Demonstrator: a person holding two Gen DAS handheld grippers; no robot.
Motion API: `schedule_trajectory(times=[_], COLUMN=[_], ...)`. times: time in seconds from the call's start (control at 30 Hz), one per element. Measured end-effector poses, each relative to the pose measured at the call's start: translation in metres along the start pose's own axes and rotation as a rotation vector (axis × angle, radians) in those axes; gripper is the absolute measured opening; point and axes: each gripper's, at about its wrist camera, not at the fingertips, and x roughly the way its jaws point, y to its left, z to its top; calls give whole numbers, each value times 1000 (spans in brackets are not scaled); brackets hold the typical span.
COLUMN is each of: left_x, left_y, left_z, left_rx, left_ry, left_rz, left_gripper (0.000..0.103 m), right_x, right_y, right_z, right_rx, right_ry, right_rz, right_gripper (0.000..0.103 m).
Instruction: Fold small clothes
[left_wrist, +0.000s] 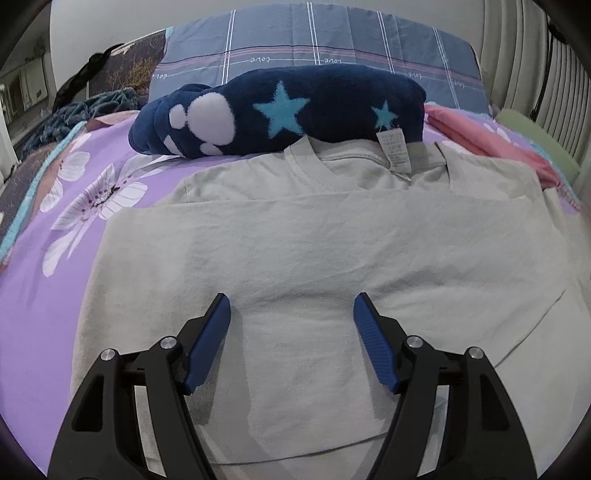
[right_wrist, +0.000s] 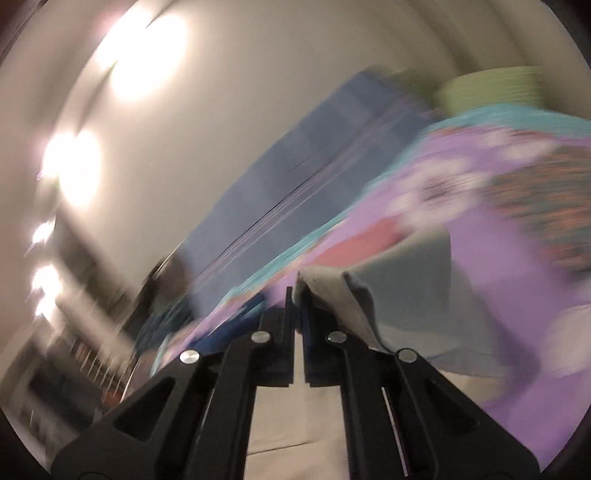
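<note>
A pale grey T-shirt lies flat on the purple flowered bedsheet, collar at the far side and one layer folded over its body. My left gripper is open and empty, hovering low over the shirt's near part, blue pads either side of bare cloth. My right gripper is shut on an edge of the grey T-shirt and holds it lifted off the sheet; this view is tilted and blurred.
A navy fleece blanket with stars and paw prints lies just beyond the collar, its care tag on the shirt. A blue plaid pillow sits behind it. Pink cloth lies at the far right.
</note>
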Motion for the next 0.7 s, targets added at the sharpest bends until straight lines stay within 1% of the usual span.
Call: schedule_trajectory(times=[0.03,0.07,0.1,0.17,0.2,0.27,0.33,0.37,0.4,0.43,0.5,0.53,0.57,0.6,0.63,0.7], left_x=[0,-1,-2,-3,-5,-7,-8,-7,-6,-5,-4,-4,-5,-5,-5,-4], left_y=[2,4,7,13,18,29,42,44,45,44,36,31,26,19,15,10], left_z=[0,0,0,-1,-1,-2,-3,-3,-4,-4,-4,-5,-5,-5,-5,-6], left_rx=[-10,-20,-35,-64,-88,-136,-199,-213,-225,-226,-212,-200,-188,-173,-163,-152], left_ry=[-3,-5,-10,-20,-27,-41,-50,-47,-38,-28,-14,-10,-8,-4,-1,4], left_rz=[-13,-26,-45,-84,-116,-191,-312,-348,-395,-427,-481,-505,-522,-534,-535,-522], left_gripper=[71,71,71,71,71,70,64,62,55,52,52,52,52,52,52,52], right_x=[17,45,62,102,123,156,173,179,180,180,179,176,173,164,166,175], right_y=[17,44,58,89,101,113,112,108,107,102,92,88,85,83,80,71], right_z=[-10,-28,-39,-69,-90,-131,-158,-172,-182,-188,-195,-197,-195,-195,-191,-183], right_rx=[-25,-60,-80,-126,-149,-192,-214,-221,-226,-228,-231,-235,-237,-230,-216,-173], right_ry=[39,104,143,252,319,448,533,579,600,621,647,649,637,620,606,596], right_rz=[37,87,110,156,165,139,120,110,100,96,89,86,83,79,75,80], right_gripper=[4,4,4,4,4,4,4,4,4,8,13,21,27,30,35,37])
